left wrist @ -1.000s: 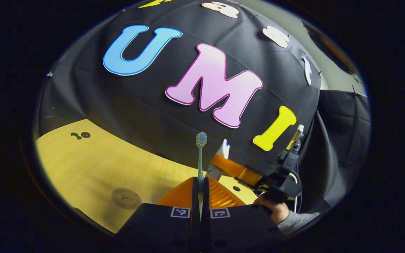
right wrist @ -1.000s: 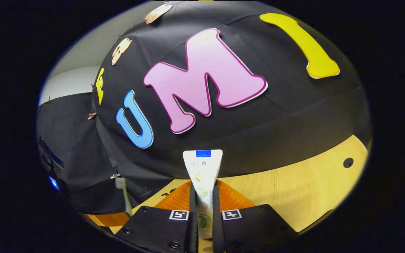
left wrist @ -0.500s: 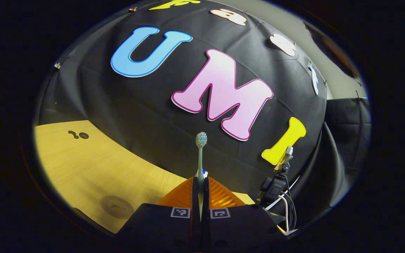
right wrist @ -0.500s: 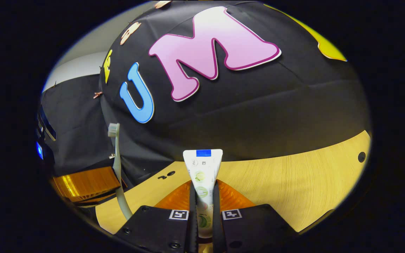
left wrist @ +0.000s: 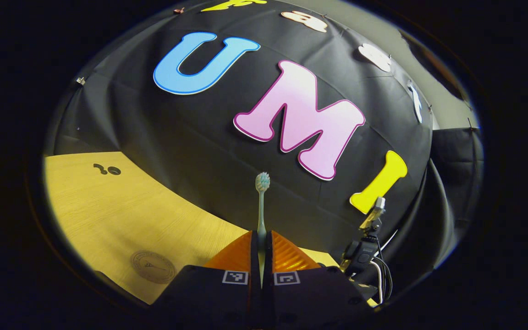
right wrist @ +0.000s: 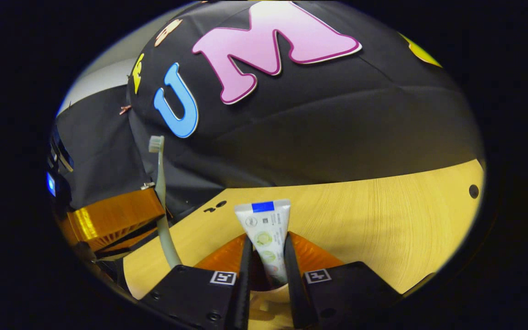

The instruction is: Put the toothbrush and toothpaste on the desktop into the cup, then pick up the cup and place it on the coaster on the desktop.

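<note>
Left gripper (left wrist: 261,256): jaws nearly together, clamped on the toothbrush (left wrist: 261,201) handle. Brush sticks straight out ahead of the fingers, long axis in line with them, bristle head at the far end, well above the desktop (left wrist: 122,220).

Right gripper (right wrist: 266,270): jaws a little apart with the toothpaste (right wrist: 265,229) tube between them; it looks partly released, can't tell if both pads still press. Tube runs forward along the fingers, flat crimped end farthest out. Something pale and rounded sits just below the jaws (possibly the cup rim, can't confirm).

Risks:
- Tube tilts slightly; released off-centre, it could catch an edge and tip out.
- Brush grip is narrow and low on the handle, so it could pivot.
- Coaster (left wrist: 153,266) lies ahead-left of the left fingers, untouched.
</note>
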`<act>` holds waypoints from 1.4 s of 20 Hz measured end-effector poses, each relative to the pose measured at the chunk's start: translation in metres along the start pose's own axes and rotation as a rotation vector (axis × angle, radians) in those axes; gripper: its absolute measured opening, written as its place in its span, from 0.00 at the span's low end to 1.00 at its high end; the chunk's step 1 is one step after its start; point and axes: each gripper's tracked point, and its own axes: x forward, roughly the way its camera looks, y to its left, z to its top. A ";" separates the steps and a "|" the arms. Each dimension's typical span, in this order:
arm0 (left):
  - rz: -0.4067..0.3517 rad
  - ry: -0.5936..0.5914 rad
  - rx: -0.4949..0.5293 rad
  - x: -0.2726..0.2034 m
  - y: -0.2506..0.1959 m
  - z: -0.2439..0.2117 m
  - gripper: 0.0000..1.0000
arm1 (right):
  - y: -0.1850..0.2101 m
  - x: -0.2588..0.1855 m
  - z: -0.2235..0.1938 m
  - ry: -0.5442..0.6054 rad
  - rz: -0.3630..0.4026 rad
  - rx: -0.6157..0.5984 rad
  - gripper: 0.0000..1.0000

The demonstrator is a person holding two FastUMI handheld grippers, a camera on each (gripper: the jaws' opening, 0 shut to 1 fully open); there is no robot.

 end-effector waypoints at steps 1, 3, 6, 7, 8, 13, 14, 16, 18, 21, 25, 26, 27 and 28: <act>0.003 -0.007 0.001 0.002 0.001 0.000 0.06 | -0.001 -0.003 0.002 0.002 -0.001 0.030 0.45; 0.007 -0.028 -0.004 0.005 0.002 0.004 0.06 | -0.001 -0.011 0.013 -0.022 0.006 0.101 0.60; 0.024 -0.054 -0.018 0.012 0.007 0.006 0.06 | -0.003 -0.023 0.028 -0.056 0.023 0.206 0.57; 0.032 -0.060 -0.017 0.017 0.010 0.005 0.06 | -0.002 -0.027 0.035 -0.083 0.028 0.236 0.57; 0.042 -0.068 -0.013 0.020 0.014 0.005 0.06 | -0.002 -0.030 0.042 -0.106 0.031 0.259 0.57; 0.089 -0.081 0.013 0.045 0.030 -0.014 0.06 | -0.004 -0.047 0.057 -0.149 0.029 0.283 0.58; 0.104 -0.069 0.018 0.048 0.034 -0.021 0.06 | -0.006 -0.050 0.055 -0.146 0.023 0.289 0.57; 0.122 -0.072 0.024 0.051 0.036 -0.029 0.06 | -0.012 -0.057 0.051 -0.144 0.011 0.309 0.57; 0.125 -0.076 0.041 0.050 0.031 -0.037 0.06 | -0.021 -0.063 0.047 -0.139 -0.010 0.320 0.57; 0.141 -0.012 0.103 0.050 0.028 -0.071 0.06 | -0.034 -0.072 0.041 -0.139 -0.041 0.330 0.57; 0.159 0.013 0.144 0.049 0.033 -0.090 0.06 | -0.041 -0.077 0.036 -0.126 -0.056 0.314 0.57; 0.162 0.015 0.148 0.048 0.035 -0.092 0.08 | -0.041 -0.079 0.036 -0.126 -0.057 0.313 0.57; 0.147 0.018 0.142 0.048 0.032 -0.094 0.11 | -0.043 -0.079 0.037 -0.126 -0.060 0.313 0.58; 0.145 0.013 0.147 0.043 0.031 -0.090 0.15 | -0.043 -0.080 0.037 -0.125 -0.063 0.311 0.57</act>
